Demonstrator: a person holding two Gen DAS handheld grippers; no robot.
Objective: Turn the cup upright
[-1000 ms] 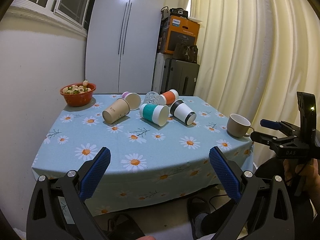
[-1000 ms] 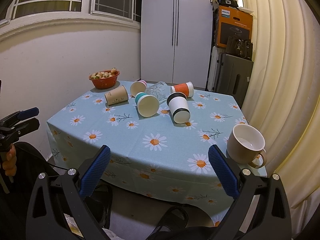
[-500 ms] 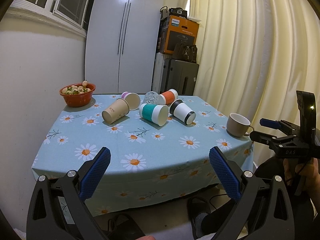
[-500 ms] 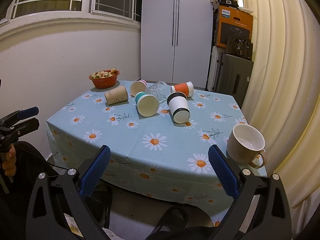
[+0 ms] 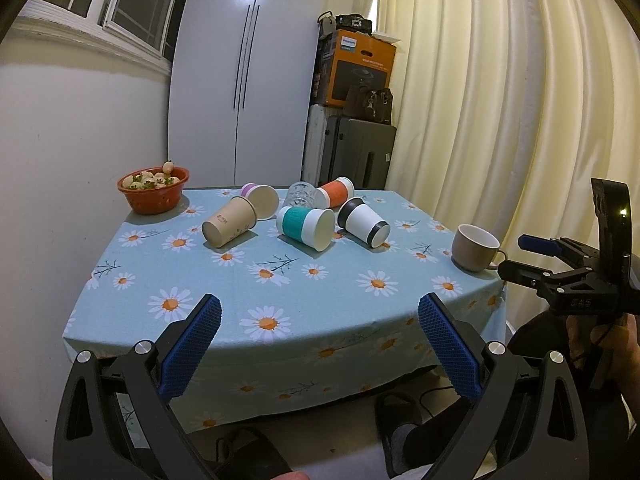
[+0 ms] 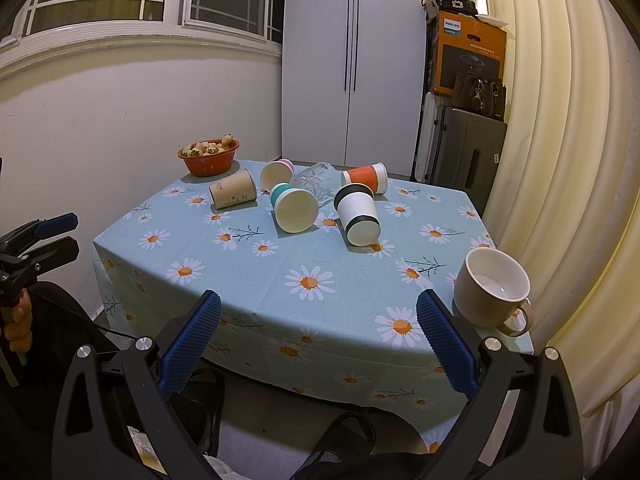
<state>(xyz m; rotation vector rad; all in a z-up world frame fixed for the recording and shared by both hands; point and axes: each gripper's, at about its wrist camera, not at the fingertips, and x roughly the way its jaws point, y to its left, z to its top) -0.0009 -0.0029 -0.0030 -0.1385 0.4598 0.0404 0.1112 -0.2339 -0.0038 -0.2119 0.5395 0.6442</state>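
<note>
Several cups lie on their sides on the daisy tablecloth (image 5: 280, 280): a brown paper cup (image 5: 229, 222), a pink one (image 5: 261, 199), a teal one (image 5: 306, 227), a black-and-white one (image 5: 364, 222), an orange one (image 5: 336, 193) and a clear glass (image 5: 299, 195). The same cups show in the right wrist view, with the teal cup (image 6: 294, 208) and black-and-white cup (image 6: 357, 214) nearest. A beige mug (image 6: 491, 294) stands upright at the table's right corner. My left gripper (image 5: 318, 350) and right gripper (image 6: 318, 350) are both open, empty, and held off the table's front edge.
A red bowl of fruit (image 5: 153, 189) stands at the back left corner. A wall is on the left, curtains on the right, a white cupboard, a suitcase (image 6: 460, 160) and an orange box (image 6: 470, 60) behind. Slippers lie on the floor below.
Both views have shifted only slightly; the cups and mug have not moved. Both grippers stay open.
</note>
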